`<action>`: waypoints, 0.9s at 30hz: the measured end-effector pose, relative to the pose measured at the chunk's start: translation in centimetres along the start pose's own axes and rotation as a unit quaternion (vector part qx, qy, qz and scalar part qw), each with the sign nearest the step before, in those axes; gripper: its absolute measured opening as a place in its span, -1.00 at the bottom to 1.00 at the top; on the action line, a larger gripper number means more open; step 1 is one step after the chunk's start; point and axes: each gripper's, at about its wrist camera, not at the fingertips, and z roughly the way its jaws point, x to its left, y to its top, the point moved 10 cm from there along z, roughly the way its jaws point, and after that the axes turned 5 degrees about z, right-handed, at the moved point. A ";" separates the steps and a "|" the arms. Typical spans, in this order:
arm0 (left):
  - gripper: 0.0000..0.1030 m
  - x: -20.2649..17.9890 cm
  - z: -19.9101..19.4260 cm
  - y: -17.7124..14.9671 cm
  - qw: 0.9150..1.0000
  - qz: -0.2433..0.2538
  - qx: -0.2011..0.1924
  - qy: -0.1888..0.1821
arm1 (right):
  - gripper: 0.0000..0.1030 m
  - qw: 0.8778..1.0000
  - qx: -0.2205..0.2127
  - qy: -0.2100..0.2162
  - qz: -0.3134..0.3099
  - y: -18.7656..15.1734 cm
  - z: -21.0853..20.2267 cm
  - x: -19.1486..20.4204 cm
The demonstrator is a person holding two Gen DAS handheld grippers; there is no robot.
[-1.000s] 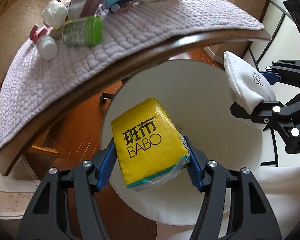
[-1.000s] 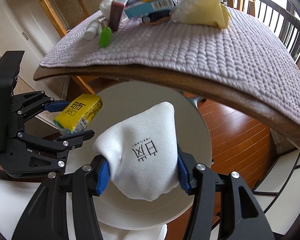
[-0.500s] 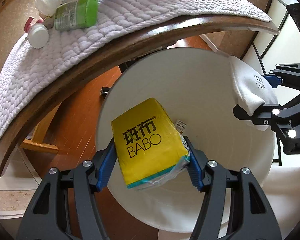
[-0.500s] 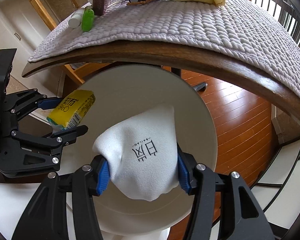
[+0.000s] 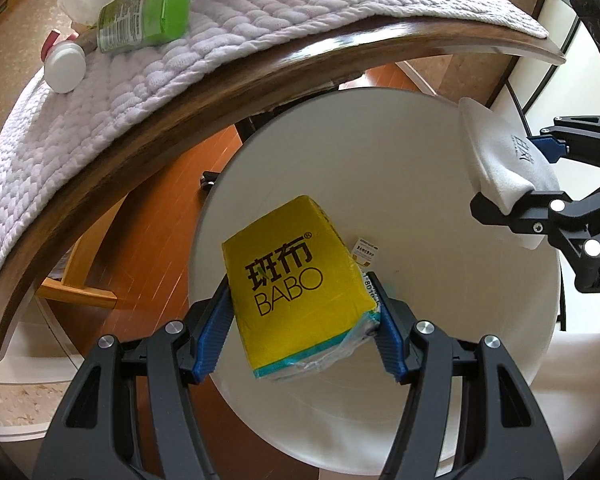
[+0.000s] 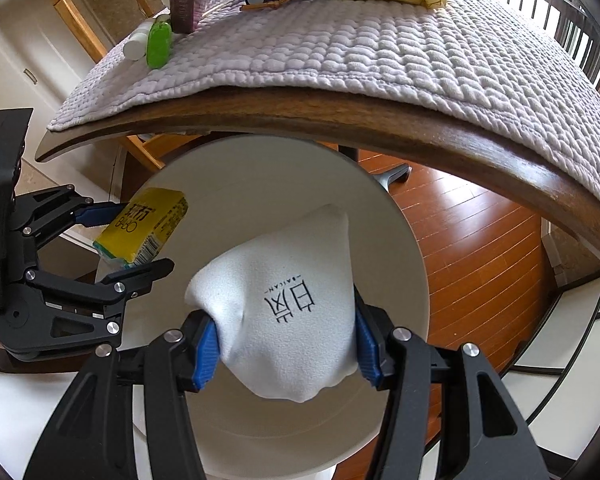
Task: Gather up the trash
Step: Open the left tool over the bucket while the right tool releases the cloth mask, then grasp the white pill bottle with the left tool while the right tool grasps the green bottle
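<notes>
A: Trash is held in both grippers. How is the yellow tissue pack [image 5: 300, 292] placed?

B: It is pinched between the blue fingers [image 5: 214, 334] of the left gripper [image 5: 300, 336], above the open white bin [image 5: 380, 152].

A: And the white pouch [image 6: 290, 316]?

B: It is squeezed between the fingers of the right gripper [image 6: 288, 344], over the same bin, just beside the bench [image 6: 340, 116] edge. More items are left on the quilted mat [image 6: 340, 48].
</notes>
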 end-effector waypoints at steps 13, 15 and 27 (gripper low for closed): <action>0.27 0.1 0.1 0.0 1.000 0.008 0.007 -0.011 | 0.14 1.000 0.003 -0.007 0.008 -0.3 0.3 -0.8; 0.35 0.3 0.1 0.0 1.000 0.009 0.007 -0.007 | 0.31 1.000 -0.002 -0.005 0.012 -0.4 0.1 -1.2; 0.84 2.1 -5.4 1.2 0.998 0.022 -0.051 0.000 | 0.91 0.994 -0.085 -0.060 -0.033 2.0 -6.4 -2.4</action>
